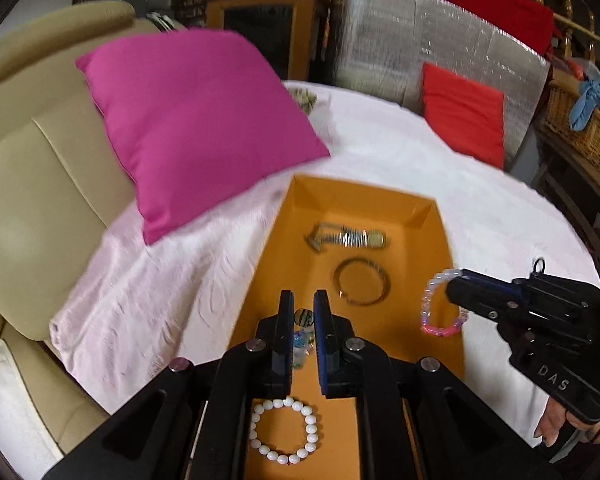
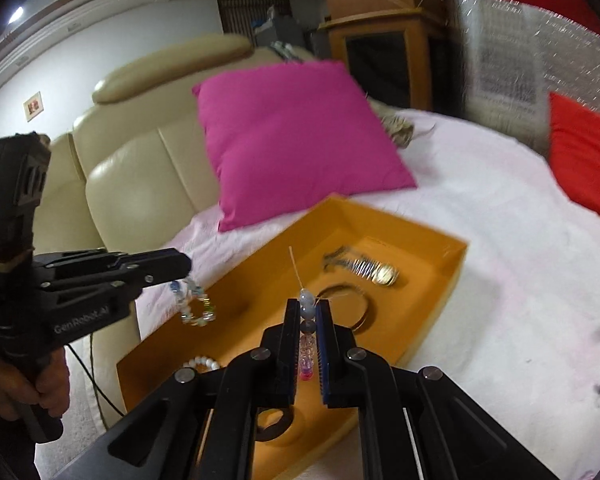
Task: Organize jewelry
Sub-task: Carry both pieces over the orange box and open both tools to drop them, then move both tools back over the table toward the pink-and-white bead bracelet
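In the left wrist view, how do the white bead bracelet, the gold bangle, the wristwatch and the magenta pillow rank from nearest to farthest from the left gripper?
1. White bead bracelet: in the orange tray, just below the left gripper.
2. Gold bangle: mid-tray, slightly right.
3. Wristwatch: toward the tray's far end.
4. Magenta pillow: beyond the tray, far left, against the sofa.

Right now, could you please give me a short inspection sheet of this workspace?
Surface: pale pink blanket over a cream sofa.
Job's things: orange tray holding a watch, a bangle and a white bead bracelet.
Clutter: magenta cushion, red cushion.
Grippers: left tongs shut on a glass bead bracelet; right tongs shut on a pink bead bracelet.
Cables: dark cord beside the sofa.
Surroundings: wooden cabinet, wicker basket.
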`<state>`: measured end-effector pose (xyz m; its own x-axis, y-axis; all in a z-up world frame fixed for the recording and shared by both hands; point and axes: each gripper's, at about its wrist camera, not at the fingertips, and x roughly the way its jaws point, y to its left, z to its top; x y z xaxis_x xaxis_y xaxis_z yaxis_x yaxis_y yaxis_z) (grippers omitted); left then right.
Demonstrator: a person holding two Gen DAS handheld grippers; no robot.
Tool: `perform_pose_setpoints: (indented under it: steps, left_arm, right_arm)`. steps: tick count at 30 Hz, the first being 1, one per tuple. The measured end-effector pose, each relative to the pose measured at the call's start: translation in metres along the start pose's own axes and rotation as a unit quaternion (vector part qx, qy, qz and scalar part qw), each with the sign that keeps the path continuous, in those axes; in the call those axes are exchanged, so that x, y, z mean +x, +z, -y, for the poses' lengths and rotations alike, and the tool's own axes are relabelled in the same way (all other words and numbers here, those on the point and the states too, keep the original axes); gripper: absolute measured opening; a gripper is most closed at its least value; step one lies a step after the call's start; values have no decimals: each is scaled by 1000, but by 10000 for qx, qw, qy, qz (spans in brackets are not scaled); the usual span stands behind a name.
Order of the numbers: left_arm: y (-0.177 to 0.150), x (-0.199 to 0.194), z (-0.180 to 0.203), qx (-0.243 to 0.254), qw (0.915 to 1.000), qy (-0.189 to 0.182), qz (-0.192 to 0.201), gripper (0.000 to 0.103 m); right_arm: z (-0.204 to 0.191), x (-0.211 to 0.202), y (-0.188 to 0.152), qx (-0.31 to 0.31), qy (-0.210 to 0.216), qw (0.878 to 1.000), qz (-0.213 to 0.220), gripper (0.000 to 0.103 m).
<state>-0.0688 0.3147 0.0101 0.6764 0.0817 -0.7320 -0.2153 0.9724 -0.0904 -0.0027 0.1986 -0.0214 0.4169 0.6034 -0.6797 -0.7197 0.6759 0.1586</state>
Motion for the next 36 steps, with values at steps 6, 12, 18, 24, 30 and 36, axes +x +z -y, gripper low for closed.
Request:
perform_pose_setpoints:
  steps: [6, 12, 18, 24, 30, 36]
  left_arm:
    - [-7, 27, -3, 78, 9995, -76, -292, 9]
    - [-8, 54, -3, 157, 9979, -101, -620, 9]
    - [-9, 72, -3, 174, 9966, -31, -804, 10]
    - [-11, 82, -5, 130, 9946, 101, -1025, 10]
    - [-9, 77, -15, -161, 9932, 173, -1139, 46]
    - [3, 47, -5, -236, 9946, 237, -987, 56]
  right_arm:
    - [4, 28, -12, 12, 2, 9994, -345, 9]
    - [9, 39, -15, 31, -40, 9986, -532, 9]
    - [14, 47, -17, 14, -137, 9976, -673, 9]
    - [20, 46, -14, 98, -70, 9981, -601, 9]
    - [44, 21, -5, 549, 149, 9979, -307, 10]
    - [82, -28, -7, 872, 6, 9962, 93, 10]
